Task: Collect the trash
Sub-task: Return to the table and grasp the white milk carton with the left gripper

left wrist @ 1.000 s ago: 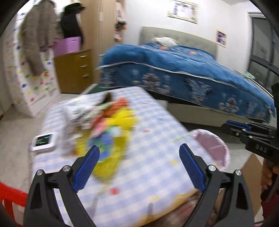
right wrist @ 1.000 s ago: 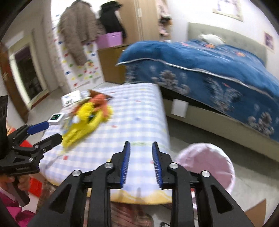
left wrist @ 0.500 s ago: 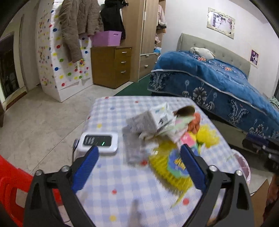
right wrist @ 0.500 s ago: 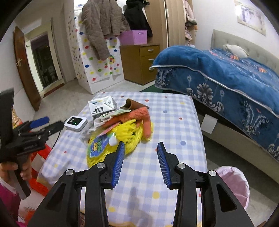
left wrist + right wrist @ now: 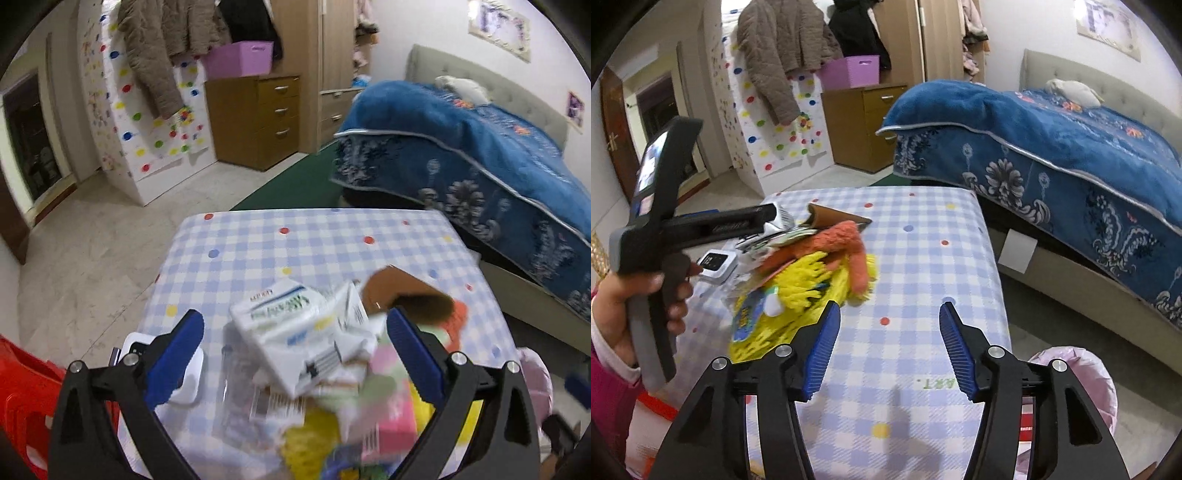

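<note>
With both the left tongs [image 5: 295, 332] and right tongs [image 5: 886, 332] spread wide and nothing gripped, the trash pile [image 5: 805, 273] heaped on the desk [image 5: 923, 258] – a white carton [image 5: 295, 332] topmost – could be scattered or the white device [image 5: 716, 264] beside it seized by mistake.

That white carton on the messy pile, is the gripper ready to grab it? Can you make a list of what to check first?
1. Left gripper jaws wide open: ok.
2. White printed carton between those jaws: ok.
3. Carton sharp enough to aim at: not ok, blurred.
4. White gadget with a dark screen clear of the jaws: cannot tell.
5. Right gripper open and empty: ok.
6. Pink-lined round bin beside the checked table: ok.
</note>
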